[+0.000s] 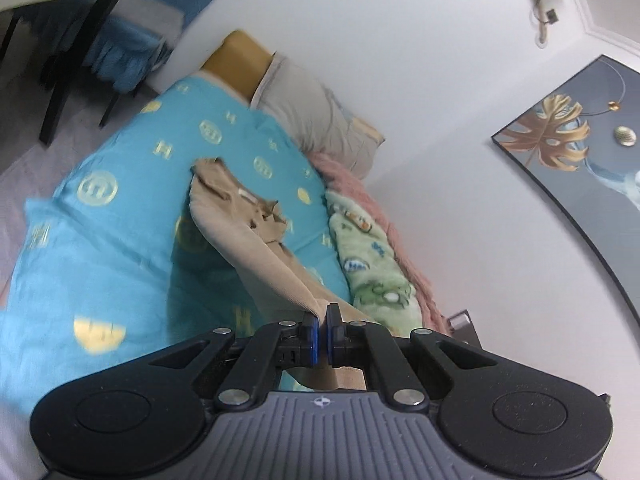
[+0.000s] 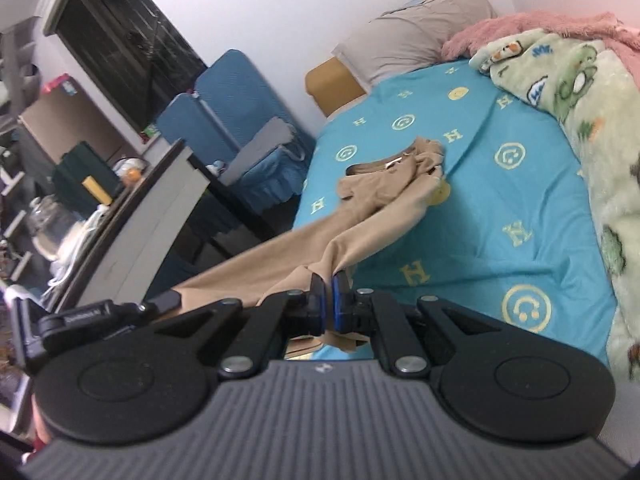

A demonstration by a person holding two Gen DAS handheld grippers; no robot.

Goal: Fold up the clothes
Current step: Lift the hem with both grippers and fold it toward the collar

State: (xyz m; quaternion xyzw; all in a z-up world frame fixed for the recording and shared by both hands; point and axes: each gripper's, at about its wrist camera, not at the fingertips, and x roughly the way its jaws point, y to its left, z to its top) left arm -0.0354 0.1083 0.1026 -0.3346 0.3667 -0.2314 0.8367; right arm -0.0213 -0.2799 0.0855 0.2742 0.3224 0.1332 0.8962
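Note:
A tan garment (image 1: 256, 240) lies stretched over a turquoise bedsheet (image 1: 100, 248) with gold emblems; its bunched far end rests on the bed. My left gripper (image 1: 322, 316) is shut on one near end of the garment and holds it up. In the right wrist view the same tan garment (image 2: 376, 200) runs from the bed toward me. My right gripper (image 2: 329, 284) is shut on another near end of it, above the turquoise bedsheet (image 2: 500, 216). The other gripper (image 2: 100, 312) shows at the left, holding its taut strip of fabric.
A green cartoon blanket (image 2: 580, 120) and a pink fluffy blanket (image 2: 540, 28) lie along the wall side of the bed. A grey pillow (image 2: 416, 28) sits at the head. A dark table (image 2: 132, 224) and blue-covered chairs (image 2: 240, 120) stand beside the bed.

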